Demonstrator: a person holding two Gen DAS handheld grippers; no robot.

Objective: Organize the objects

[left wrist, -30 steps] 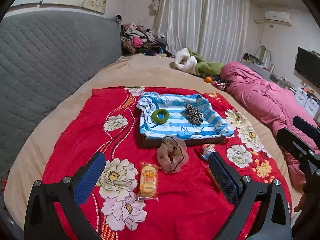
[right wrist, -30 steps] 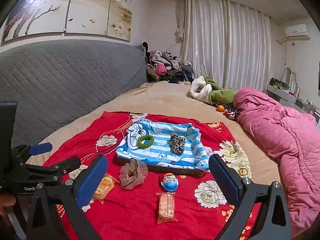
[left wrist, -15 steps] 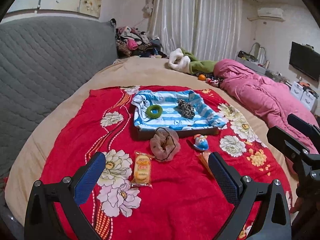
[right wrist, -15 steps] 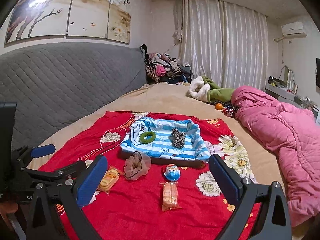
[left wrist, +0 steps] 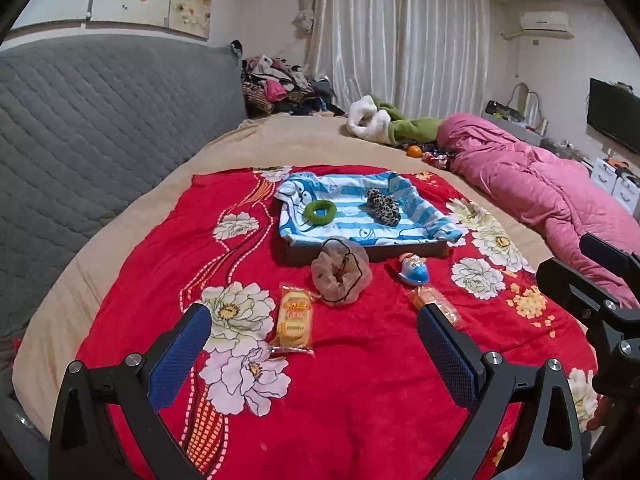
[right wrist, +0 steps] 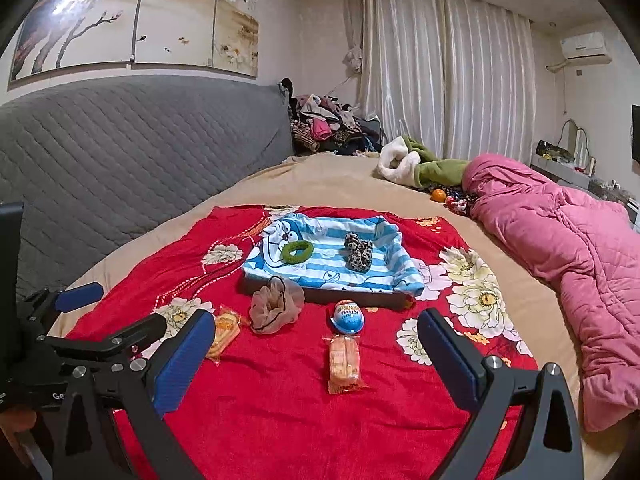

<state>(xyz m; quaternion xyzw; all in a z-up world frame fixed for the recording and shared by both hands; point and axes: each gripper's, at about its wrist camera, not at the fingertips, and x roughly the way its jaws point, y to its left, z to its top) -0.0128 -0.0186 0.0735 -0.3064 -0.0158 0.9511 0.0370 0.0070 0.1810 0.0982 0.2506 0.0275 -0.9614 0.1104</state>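
Both grippers spread, empty, above the red blanket (right wrist: 280,420); sorting partly done.

Tray (right wrist: 352,298) at 12 o'clock holds the green ring (right wrist: 297,251) and leopard scrunchie (right wrist: 359,255). Loose: brown scrunchie (left wrist: 341,276), egg (right wrist: 347,317), two snack packs (right wrist: 343,364). My left gripper (left wrist: 314,356) looks nearest the snack pack (left wrist: 295,320); next I lower and close on one.

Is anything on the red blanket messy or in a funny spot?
Mostly the loose bits. The brown scrunchie lies crumpled against the tray, not inside with the green one. The chocolate egg and two snack packets lie scattered outside too.
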